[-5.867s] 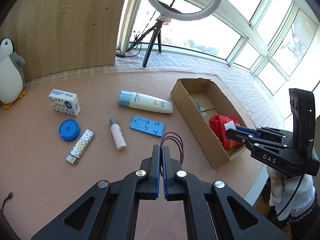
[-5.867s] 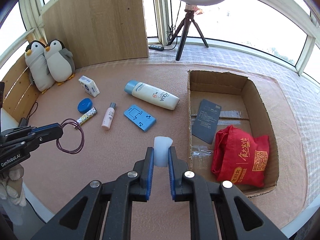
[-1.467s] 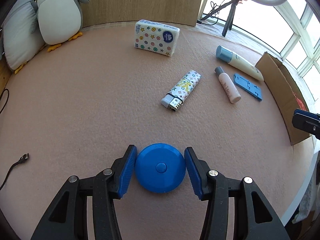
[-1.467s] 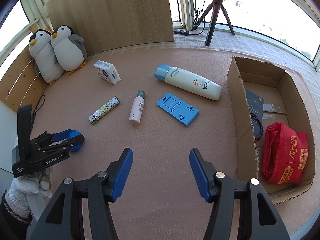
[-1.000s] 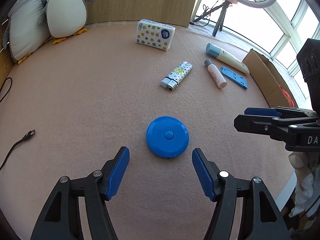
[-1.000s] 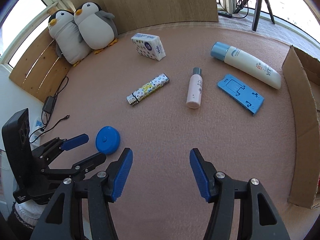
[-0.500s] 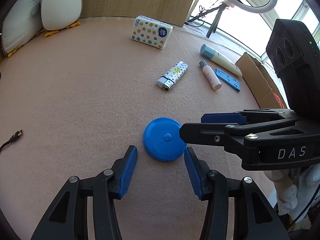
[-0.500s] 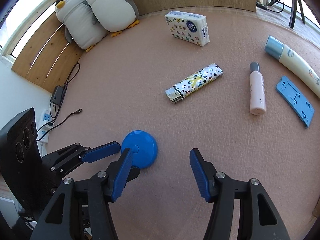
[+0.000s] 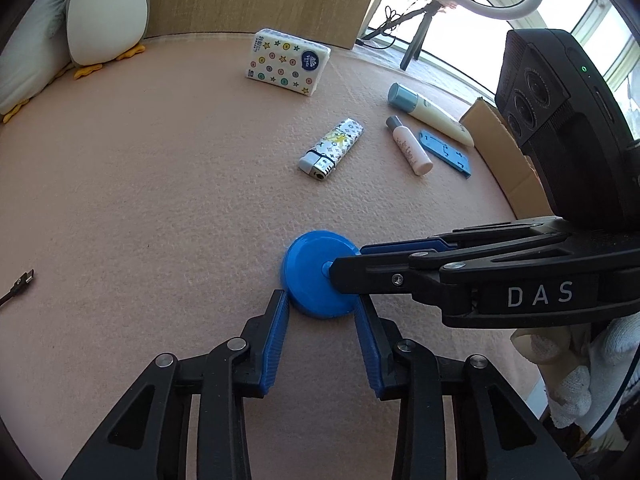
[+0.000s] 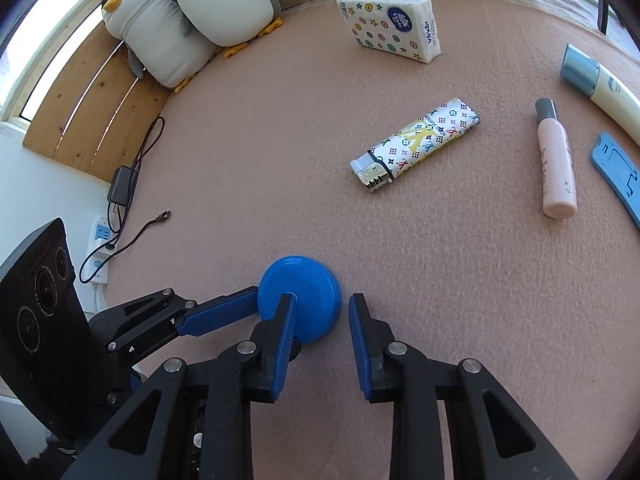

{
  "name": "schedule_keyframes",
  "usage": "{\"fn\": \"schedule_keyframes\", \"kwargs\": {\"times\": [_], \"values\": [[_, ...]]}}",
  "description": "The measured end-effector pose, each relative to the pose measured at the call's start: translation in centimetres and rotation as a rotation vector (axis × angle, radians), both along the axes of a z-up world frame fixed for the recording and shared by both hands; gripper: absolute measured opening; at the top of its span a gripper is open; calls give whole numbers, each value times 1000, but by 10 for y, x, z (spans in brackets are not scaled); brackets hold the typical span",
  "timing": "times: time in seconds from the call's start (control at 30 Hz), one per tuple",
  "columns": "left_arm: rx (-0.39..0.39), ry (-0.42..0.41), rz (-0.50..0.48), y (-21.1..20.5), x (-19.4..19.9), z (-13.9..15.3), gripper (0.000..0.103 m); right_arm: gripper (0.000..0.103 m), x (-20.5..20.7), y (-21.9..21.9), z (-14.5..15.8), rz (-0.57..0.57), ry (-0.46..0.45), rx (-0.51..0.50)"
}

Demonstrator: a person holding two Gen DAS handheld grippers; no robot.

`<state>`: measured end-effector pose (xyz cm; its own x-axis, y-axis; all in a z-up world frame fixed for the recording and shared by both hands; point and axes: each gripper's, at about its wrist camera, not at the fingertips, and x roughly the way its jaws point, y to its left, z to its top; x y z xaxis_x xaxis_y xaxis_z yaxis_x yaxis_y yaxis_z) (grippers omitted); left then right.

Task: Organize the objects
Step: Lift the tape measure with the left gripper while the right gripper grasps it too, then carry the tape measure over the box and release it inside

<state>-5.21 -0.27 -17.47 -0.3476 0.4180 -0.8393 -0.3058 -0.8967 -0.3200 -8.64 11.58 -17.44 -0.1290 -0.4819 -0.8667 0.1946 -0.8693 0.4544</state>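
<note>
A round blue tape measure [image 9: 316, 276] lies flat on the pink felt table; it also shows in the right wrist view [image 10: 304, 292]. My left gripper [image 9: 322, 300] is open, its fingertips at the disc's near edge on either side. My right gripper [image 10: 320, 308] is open and comes in from the right, with one finger over the disc's top and the other beyond its edge. In the left wrist view the right gripper's fingers [image 9: 400, 248] cover the disc's right part. Neither gripper holds it.
A patterned lighter [image 9: 332, 148], a tissue pack [image 9: 288, 62], a pink bottle [image 9: 408, 146], a cream tube [image 9: 428, 114] and a blue phone stand [image 9: 444, 152] lie farther back. A cardboard box [image 9: 508, 160] stands at the right. Penguin toys [image 10: 192, 12] and a cable [image 10: 136, 228] are at the left.
Both grippers have closed in on the blue tape measure. The right gripper's fingers now reach over the disc, and the left gripper's fingers have narrowed around its near edge.
</note>
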Motion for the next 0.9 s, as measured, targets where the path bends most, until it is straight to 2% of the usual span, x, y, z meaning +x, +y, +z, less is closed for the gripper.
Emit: {"fn": "schedule_keyframes", "kwargs": {"times": [0.23,0.47,0.67,0.9], "values": [[-1,5,-3,7,0,3,37,23,1,4,2,-2,-1,1],[2,51,-44,34,-1,25,37,23,8,23,17,-32,35,3],[18,109,-108,79,-11,55,36,23,15,61,45,-98,96,7],[56,175,-193,151,-23,88,37,23,18,128,82,-208,178,18]]}}
